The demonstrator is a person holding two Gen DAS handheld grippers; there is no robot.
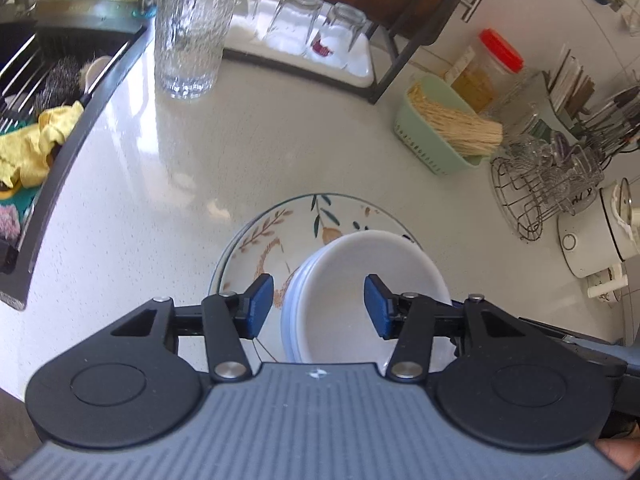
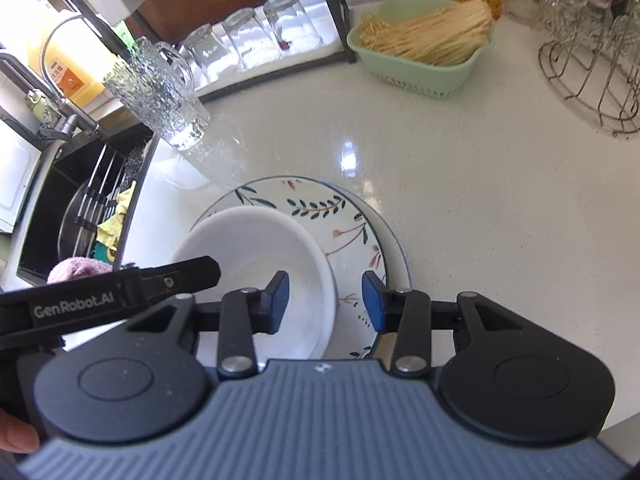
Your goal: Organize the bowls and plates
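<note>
Over the stacked bowls [image 1: 352, 296], both hand-held grippers, left [image 1: 319, 306] and right [image 2: 325, 302], tilt downward, jaws apart.

This is a home kitchen. A pale speckled surface [image 1: 280, 140] runs beside a dark sink [image 1: 60, 80] with a tap [image 2: 60, 116], a scrubber and a yellow cloth [image 1: 36, 140]. Drinking glasses [image 1: 296, 16] drain upside down on a tray under a rack. A green basket [image 2: 424, 68], a wire cup stand [image 1: 536, 192], a utensil holder and a small white cooker [image 1: 592, 240] stand nearby.
</note>
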